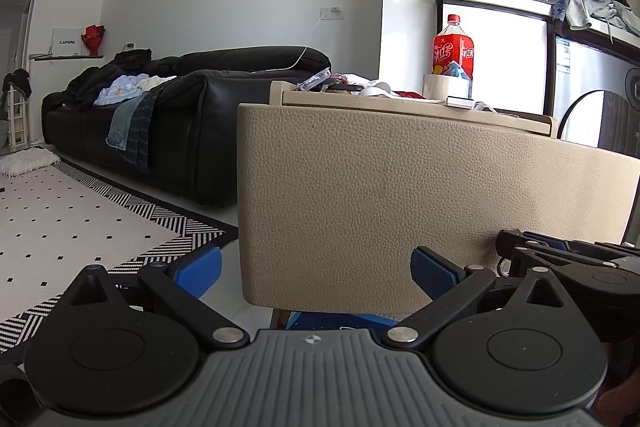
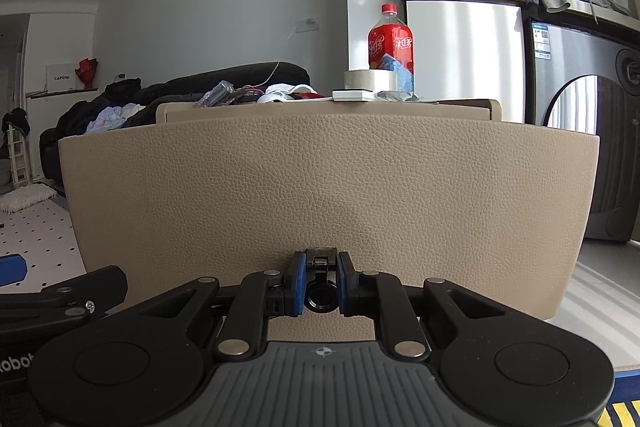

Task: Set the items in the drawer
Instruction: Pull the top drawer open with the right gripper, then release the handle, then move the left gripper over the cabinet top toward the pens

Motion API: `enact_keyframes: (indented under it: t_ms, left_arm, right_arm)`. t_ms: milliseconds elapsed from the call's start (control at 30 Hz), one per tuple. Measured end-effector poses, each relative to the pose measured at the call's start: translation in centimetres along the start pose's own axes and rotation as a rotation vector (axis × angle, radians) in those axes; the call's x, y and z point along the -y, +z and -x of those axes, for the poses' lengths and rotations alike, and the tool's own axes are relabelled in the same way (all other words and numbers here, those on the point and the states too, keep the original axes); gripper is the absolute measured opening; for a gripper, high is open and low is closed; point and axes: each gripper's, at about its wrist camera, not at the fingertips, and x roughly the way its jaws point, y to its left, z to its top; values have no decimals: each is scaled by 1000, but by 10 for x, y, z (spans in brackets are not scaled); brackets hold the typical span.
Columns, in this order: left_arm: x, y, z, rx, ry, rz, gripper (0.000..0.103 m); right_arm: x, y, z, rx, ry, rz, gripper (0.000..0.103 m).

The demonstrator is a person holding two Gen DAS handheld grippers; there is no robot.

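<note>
Right gripper [image 2: 320,287] is clamped on a small dark pull handle [image 2: 321,269] low on the tan leather-textured drawer front [image 2: 328,187], its blue pads pinching the handle from both sides. That panel stands proud of the cabinet body [image 2: 328,105] behind it, so the drawer looks at least part open, though its inside is hidden in both views.

Left gripper [image 1: 316,267] hangs with its fingers spread wide and holding nothing, close to the near corner of the same panel.

Risk, as I judge it: the handle is small and the grip narrow, so a pull off the drawer's sliding line could twist the pads off it or make the drawer bind. A jerk could also shake the crowded top, where a red drink bottle [image 2: 391,47] stands tall beside a roll of tape [image 2: 370,79] and loose clutter [image 2: 256,94].

Only the right wrist view shows the handle and the clamp on it. Only the left wrist view shows the panel's side edge, the black sofa [image 1: 168,115] and the patterned rug [image 1: 80,227], plus the right gripper's body pressed to the panel.
</note>
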Motion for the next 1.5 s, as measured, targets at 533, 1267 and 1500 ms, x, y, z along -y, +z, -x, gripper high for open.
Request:
enact_keyframes:
  t_ms: [533, 1267, 1500]
  left_arm:
    - [4, 0, 1, -3, -20, -8, 103]
    - [-4, 39, 0, 112, -90, -17, 103]
    - [-2, 69, -8, 176, -108, -12, 103]
  right_arm:
    - [-2, -3, 20, -2, 4, -10, 16]
    - [20, 10, 52, 152, -58, -56, 79]
    - [34, 11, 57, 214, -46, -67, 84]
